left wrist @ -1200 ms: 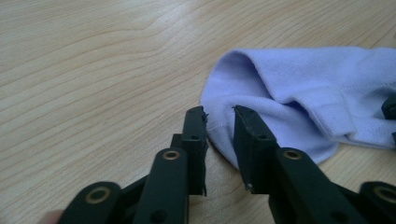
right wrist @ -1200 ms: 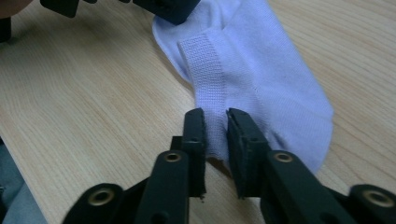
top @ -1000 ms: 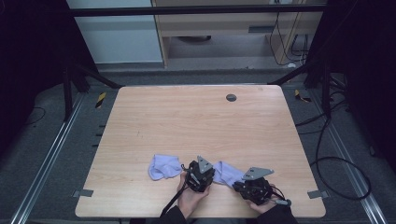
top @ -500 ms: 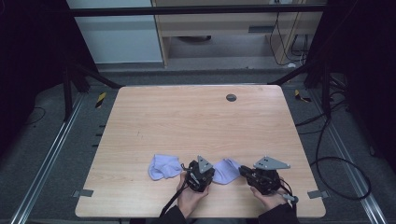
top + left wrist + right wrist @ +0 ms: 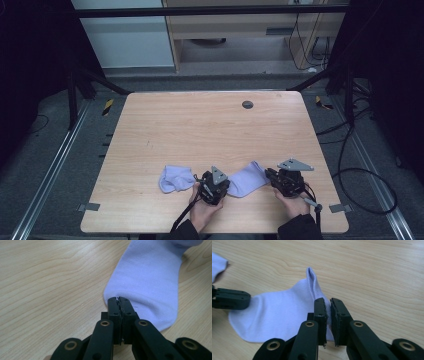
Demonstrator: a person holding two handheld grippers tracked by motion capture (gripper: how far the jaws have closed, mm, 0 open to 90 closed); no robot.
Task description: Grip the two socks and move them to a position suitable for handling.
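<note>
I have the pale lilac cotton sock (image 5: 248,179) stretched flat near the table's (image 5: 200,130) front edge: my left gripper (image 5: 118,299) is clenched on its toe, my right gripper (image 5: 328,305) pinches its cuff. Judging by that, folding or pairing with the second sock (image 5: 176,178), lying left, remains.

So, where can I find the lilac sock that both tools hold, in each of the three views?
High view: the held sock lies near the table's front edge, stretched between the left tool and the right tool.
Left gripper view: it fills the upper right, one end pinched at centre.
Right gripper view: it spreads left of centre, its cuff pinched.
Shared landmark: the light wooden table.
</note>
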